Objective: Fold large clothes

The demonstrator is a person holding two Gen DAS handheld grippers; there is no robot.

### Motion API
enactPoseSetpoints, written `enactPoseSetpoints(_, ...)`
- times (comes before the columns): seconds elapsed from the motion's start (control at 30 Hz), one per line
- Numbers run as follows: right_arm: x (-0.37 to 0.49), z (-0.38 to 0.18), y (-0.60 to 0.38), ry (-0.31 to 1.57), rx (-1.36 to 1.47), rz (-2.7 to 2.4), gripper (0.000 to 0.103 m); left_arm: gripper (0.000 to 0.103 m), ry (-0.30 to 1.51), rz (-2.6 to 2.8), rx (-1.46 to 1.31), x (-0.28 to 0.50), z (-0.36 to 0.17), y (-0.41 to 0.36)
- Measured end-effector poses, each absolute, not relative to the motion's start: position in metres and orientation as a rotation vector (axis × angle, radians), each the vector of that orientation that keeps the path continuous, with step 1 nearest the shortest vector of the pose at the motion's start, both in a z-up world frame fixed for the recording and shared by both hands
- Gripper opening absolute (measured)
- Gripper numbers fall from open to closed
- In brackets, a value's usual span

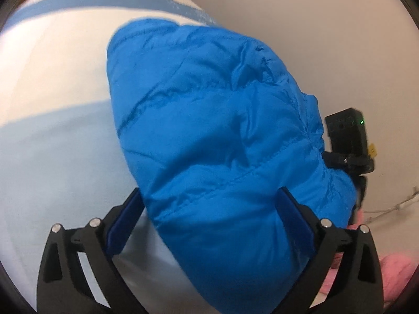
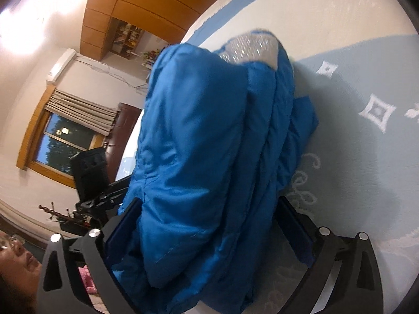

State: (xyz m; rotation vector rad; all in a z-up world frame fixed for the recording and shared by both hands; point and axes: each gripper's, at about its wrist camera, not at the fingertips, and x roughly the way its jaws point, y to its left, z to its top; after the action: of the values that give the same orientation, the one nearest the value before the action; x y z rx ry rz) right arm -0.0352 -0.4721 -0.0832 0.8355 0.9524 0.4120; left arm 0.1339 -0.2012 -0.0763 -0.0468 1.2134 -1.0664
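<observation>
Here the folded blue puffer jacket (image 1: pixel 222 141) lies on the bed (image 1: pixel 52 78), bulging between the wide-spread jaws of the left claw (image 1: pixel 209 225) and right claw (image 2: pixel 207 225), neither clearly pinching it, so both should probably back off straight without snagging the layers.
</observation>
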Motion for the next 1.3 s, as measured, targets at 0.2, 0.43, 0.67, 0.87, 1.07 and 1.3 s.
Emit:
enactPoseSetpoints(0.2, -0.035, -0.088, -0.466, 0.923, 0.791, 0.458, 0.098, 0.101, 1.258, -1.113, -0.114, 0.138, -0.089, -0.208)
enactPoseSetpoints(0.43, -0.041, -0.087, -0.462, 0.840, 0.778, 0.484, 0.077, 0.088, 1.160, -1.108, -0.064, 0.120, -0.077, -0.212)
enactPoseSetpoints(0.67, -0.052, -0.078, -0.455, 0.807, 0.736, 0.475, 0.063, 0.076, 1.077, -1.106, -0.021, 0.103, -0.059, -0.215)
enactPoseSetpoints(0.87, -0.049, -0.057, -0.444, 0.816, 0.656, 0.457, 0.061, 0.074, 1.067, -1.111, -0.018, 0.105, -0.050, -0.210)
enactPoseSetpoints(1.07, -0.025, -0.045, -0.437, 0.838, 0.593, 0.453, 0.061, 0.073, 1.040, -1.076, -0.023, 0.124, -0.041, -0.200)
enactPoseSetpoints(1.3, 0.050, -0.019, -0.424, 0.842, 0.506, 0.519, 0.061, 0.073, 0.958, -0.983, -0.043, 0.158, -0.022, -0.186)
